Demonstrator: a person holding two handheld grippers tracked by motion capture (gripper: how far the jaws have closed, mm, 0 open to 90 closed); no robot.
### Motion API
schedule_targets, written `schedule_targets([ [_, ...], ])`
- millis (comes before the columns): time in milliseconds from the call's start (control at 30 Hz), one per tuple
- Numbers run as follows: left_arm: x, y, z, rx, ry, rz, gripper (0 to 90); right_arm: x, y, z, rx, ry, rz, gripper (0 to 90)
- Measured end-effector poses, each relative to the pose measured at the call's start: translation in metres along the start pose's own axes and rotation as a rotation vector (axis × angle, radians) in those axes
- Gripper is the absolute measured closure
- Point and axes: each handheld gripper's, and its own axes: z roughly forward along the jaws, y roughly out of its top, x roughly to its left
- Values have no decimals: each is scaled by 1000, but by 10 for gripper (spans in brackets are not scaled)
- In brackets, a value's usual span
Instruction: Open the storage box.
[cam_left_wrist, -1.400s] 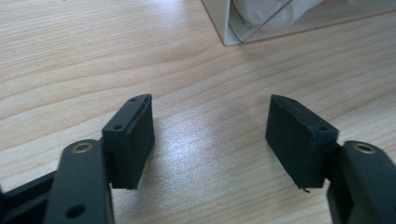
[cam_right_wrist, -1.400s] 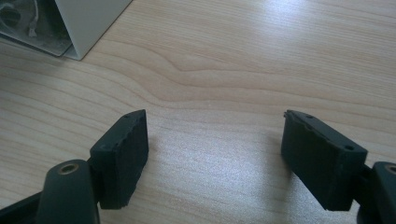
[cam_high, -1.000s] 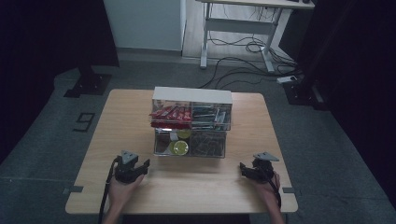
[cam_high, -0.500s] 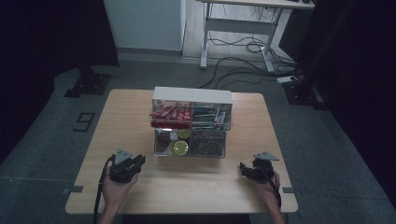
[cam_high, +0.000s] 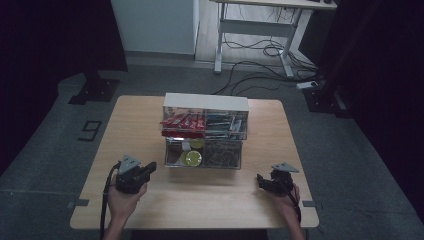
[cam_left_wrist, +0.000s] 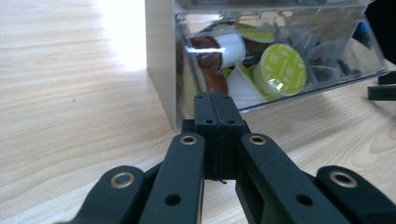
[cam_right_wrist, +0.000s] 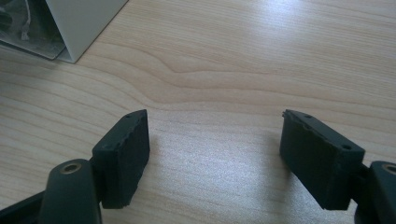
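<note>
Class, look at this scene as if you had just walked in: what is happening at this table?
A person sits at a light wooden table with a black two-jaw gripper in each hand. A clear plastic two-tier drawer organiser stands mid-table; its lower left drawer holds green-lidded coffee capsules. The left gripper points at that drawer; its jaws have just closed and are shut on nothing. The right gripper is open over bare wood. Neither touches the organiser.

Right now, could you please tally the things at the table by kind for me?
Grippers: 2 (left gripper, whose jaws have just been closing, shut with nothing between them; right gripper, open and empty)
Drawer units: 1 (clear drawer unit)
Tables: 1 (wooden table)
Total: 4
</note>
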Motion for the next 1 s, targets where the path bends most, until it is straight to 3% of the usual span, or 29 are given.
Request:
schedule_targets([
  [400,-7,24,-8,-18,-37,27,900,-1,0,0,0,-6,4,245],
  [1000,-15,61,-18,-22,-92,30,898,-1,0,0,0,-11,10,245],
])
